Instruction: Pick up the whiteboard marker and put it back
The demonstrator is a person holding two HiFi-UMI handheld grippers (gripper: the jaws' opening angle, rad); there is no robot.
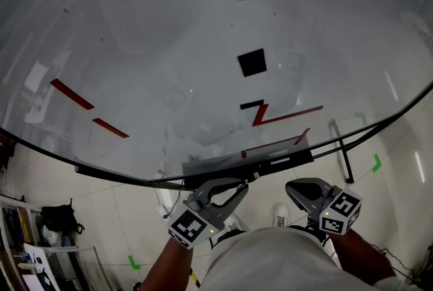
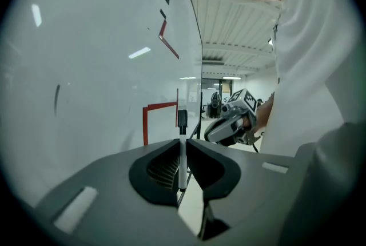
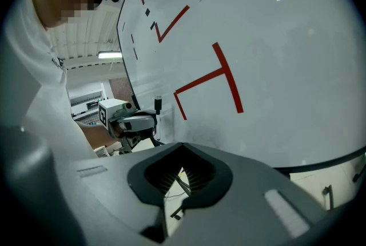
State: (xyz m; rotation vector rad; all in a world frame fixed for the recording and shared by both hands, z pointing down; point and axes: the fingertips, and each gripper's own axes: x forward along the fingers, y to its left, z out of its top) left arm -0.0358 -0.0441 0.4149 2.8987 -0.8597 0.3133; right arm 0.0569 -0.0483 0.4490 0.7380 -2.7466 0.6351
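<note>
The pale tiled floor (image 1: 115, 215) carries 2 green tape marks (image 1: 377, 162). What may be a black bag (image 1: 59, 217) sits at the left. A strip light (image 3: 108, 55) glows overhead.

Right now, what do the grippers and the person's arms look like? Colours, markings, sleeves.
The left gripper and right gripper match: smooth grey moulded shells, with black ribbed pads lining the jaws. Each carries a white cube printed with black square markers, one on the left and one on the right. The person wears a white top; no sleeves cover the forearms.
</note>
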